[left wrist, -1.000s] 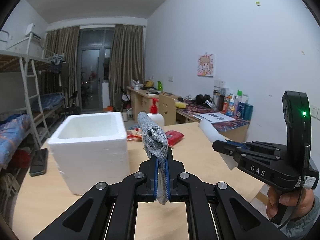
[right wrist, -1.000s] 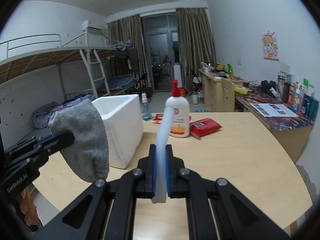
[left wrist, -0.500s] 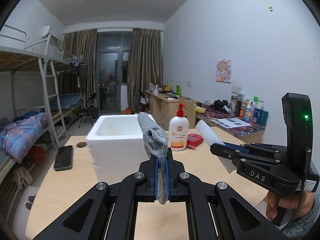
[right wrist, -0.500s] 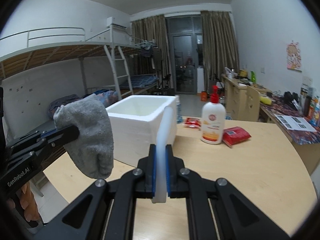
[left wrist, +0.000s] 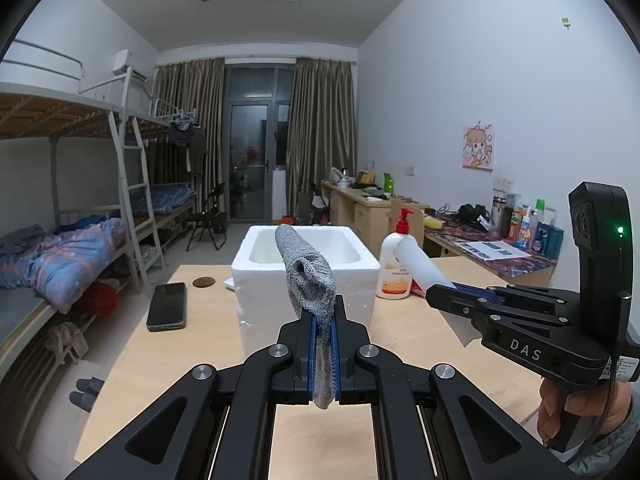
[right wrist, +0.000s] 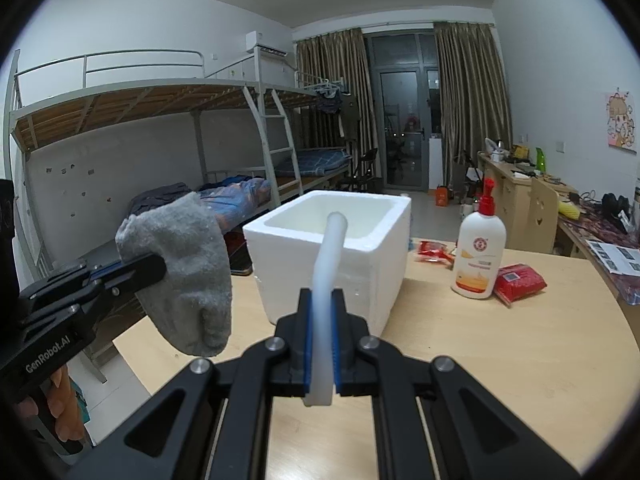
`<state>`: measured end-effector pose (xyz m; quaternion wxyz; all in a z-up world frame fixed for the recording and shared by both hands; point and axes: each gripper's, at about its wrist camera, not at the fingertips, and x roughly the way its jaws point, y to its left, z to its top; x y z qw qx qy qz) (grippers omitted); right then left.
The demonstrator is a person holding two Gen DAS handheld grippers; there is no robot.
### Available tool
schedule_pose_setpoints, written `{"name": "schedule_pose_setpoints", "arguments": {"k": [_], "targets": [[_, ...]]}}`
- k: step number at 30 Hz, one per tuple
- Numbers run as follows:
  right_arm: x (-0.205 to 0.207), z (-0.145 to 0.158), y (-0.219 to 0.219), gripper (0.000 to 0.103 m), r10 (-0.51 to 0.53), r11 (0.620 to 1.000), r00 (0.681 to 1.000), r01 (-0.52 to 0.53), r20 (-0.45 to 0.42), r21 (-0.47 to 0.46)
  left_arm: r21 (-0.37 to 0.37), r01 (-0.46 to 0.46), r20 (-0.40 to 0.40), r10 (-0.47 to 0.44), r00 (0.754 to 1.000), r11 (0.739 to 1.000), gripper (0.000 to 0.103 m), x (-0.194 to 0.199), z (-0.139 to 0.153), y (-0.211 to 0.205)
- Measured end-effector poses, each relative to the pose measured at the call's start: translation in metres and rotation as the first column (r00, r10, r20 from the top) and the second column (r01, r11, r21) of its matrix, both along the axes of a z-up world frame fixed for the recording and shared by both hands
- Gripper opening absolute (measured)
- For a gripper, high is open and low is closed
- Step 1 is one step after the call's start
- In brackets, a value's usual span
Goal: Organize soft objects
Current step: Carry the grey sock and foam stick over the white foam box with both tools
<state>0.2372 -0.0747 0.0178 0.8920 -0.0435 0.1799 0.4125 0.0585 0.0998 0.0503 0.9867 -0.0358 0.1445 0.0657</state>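
My left gripper (left wrist: 323, 312) is shut on a grey sock (left wrist: 310, 276), which also shows hanging limp in the right wrist view (right wrist: 188, 268). My right gripper (right wrist: 320, 300) is shut on a white soft strip (right wrist: 328, 260), also seen from the side in the left wrist view (left wrist: 420, 268). A white foam box (right wrist: 332, 256) with an open top stands on the wooden table (right wrist: 500, 352), just beyond both grippers; it also shows in the left wrist view (left wrist: 276, 280). Both grippers are held above the table in front of the box.
A lotion pump bottle (right wrist: 480, 256) and red packets (right wrist: 518, 282) stand right of the box. A black phone (left wrist: 167, 306) lies on the table at the left. A bunk bed (right wrist: 160, 152) is at the left, desks (left wrist: 372, 208) along the right wall.
Both grippers have swung left, so the foam box now sits straight ahead of them. Each keeps its hold on its object.
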Motion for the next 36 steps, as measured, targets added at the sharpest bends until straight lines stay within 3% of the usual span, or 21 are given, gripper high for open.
{"name": "schedule_pose_setpoints", "arguments": {"k": [12,36], "targets": [[0.009,0.004,0.008,0.01,0.032,0.999,0.999,-0.031,-0.033,0.011,0.003,0.01,0.009,-0.01,1.0,1.0,0.006,0.014,0.007,0.0],[0.029,0.048,0.028,0.01,0.033,0.999,0.999,-0.033,0.033,0.001,0.027,0.037,0.049,-0.038,0.998,0.999,0.006,0.046,0.056,0.005]]}}
